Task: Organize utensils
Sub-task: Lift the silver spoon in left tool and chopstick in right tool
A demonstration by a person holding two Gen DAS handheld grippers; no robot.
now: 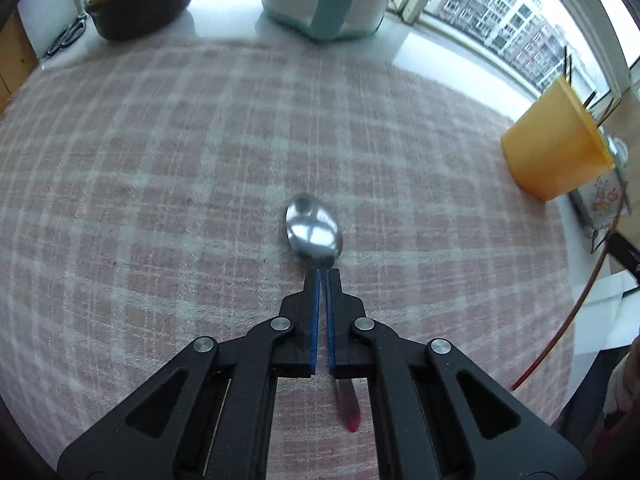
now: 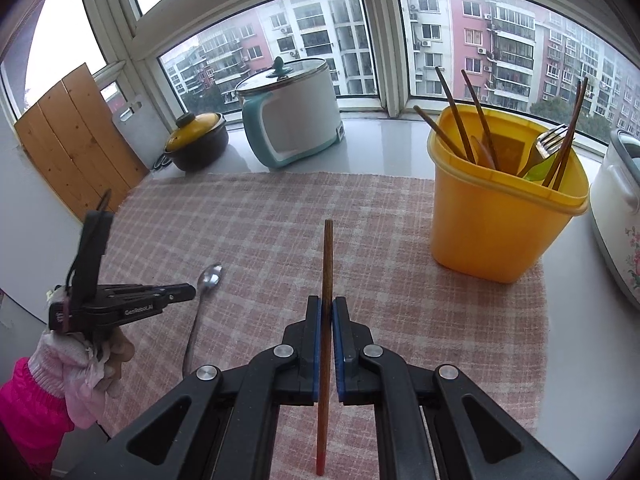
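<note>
Pickup is the step in hand: we have the left gripper clamped on the spoon just above the cloth and the right gripper clamped on a chopstick, so next we judge both must go upright into the yellow bin.

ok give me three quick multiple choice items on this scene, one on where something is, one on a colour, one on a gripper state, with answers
1. Where is the fork?
A. on the cloth
B. in the tub
C. in the dark pot

2. What colour is the tub holding the utensils?
A. yellow
B. teal
C. white

3. What is the right gripper doing?
A. standing open over the cloth
B. shut on a spoon
C. shut on a chopstick

Answers:
1 B, its tines rise above the tub's rim.
2 A, its walls and rim are yellow.
3 C, the chopstick runs between the closed blue pads; the spoon is in the left gripper.
</note>
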